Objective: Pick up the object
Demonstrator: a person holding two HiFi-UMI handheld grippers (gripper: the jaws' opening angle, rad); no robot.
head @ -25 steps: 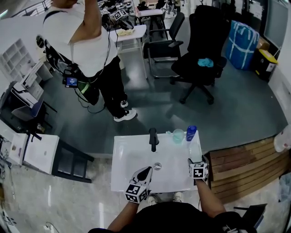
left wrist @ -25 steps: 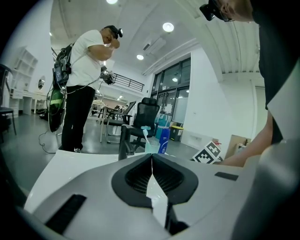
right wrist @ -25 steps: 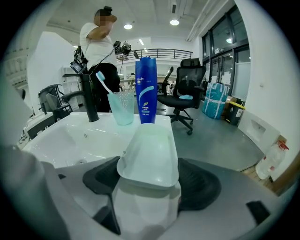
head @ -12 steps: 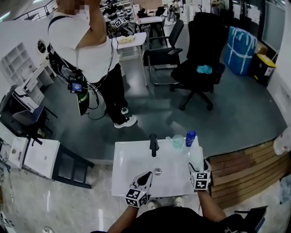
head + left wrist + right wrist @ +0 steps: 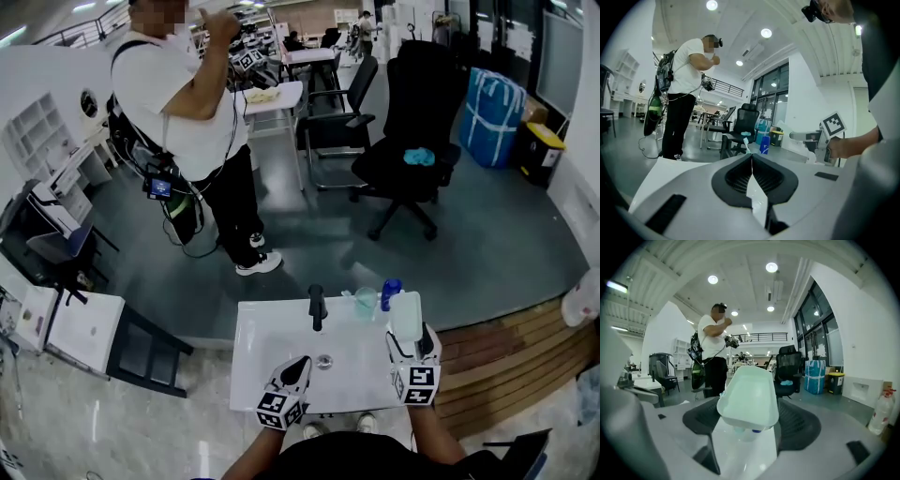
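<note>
A pale, shallow white dish (image 5: 749, 397) sits between the jaws of my right gripper (image 5: 748, 427), which is shut on it. In the head view the dish (image 5: 406, 315) hangs over the right rim of the white sink (image 5: 267, 339), held by the right gripper (image 5: 410, 334). My left gripper (image 5: 300, 365) hovers over the sink's front edge near the drain, shut and holding nothing. In the left gripper view its jaws (image 5: 751, 164) meet in a closed line.
A black faucet (image 5: 317, 305), a clear cup (image 5: 365, 301) and a blue bottle (image 5: 389, 292) stand along the sink's back edge. A person (image 5: 192, 112) stands beyond the sink. A black office chair (image 5: 412, 141) is behind, wooden boards (image 5: 506, 337) to the right.
My right gripper has risen from the sink's right rim with the white dish in it. The left gripper has stayed over the sink's front edge.
</note>
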